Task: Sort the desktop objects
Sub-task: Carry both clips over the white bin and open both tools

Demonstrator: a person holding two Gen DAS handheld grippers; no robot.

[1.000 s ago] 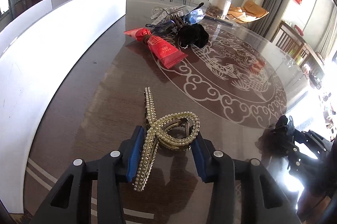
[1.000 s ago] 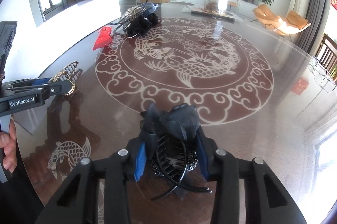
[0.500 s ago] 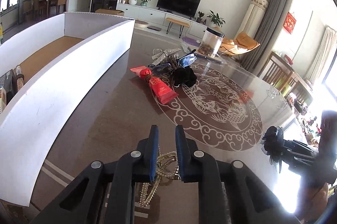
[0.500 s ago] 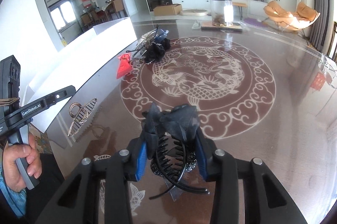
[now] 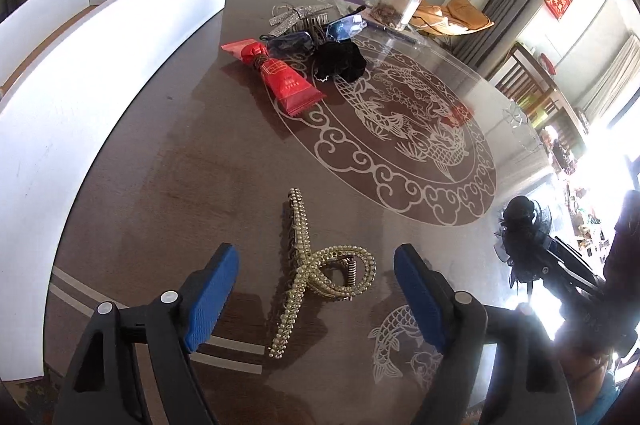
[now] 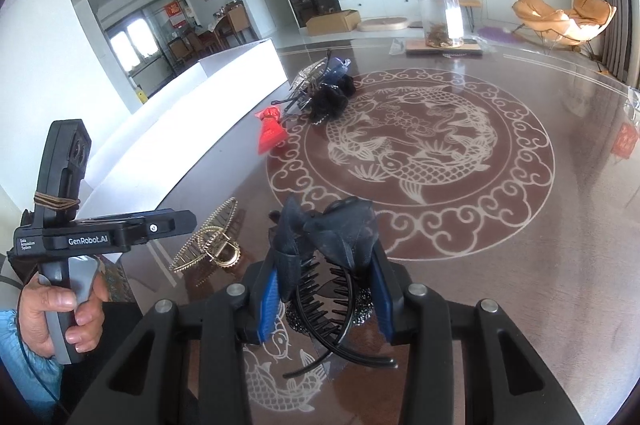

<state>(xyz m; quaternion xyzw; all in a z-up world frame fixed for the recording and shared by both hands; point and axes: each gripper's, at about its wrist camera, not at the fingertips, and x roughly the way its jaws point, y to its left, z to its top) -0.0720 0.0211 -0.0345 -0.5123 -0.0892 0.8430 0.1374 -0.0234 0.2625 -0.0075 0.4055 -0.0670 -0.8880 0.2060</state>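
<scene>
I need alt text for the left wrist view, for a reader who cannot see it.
The open left gripper hovers over a gold pearl hair claw lying on the brown table, its jaws having just opened. Farther away lie a red tube and a long white box.

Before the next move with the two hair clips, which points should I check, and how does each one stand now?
1. Left gripper jaws just opened, clear of gold pearl clip: ok.
2. Gold pearl clip lying flat on table: ok.
3. Right gripper shut on black bow clip: ok.
4. White box open on top: ok.
5. Which compartment takes hair clips: cannot tell.
</scene>
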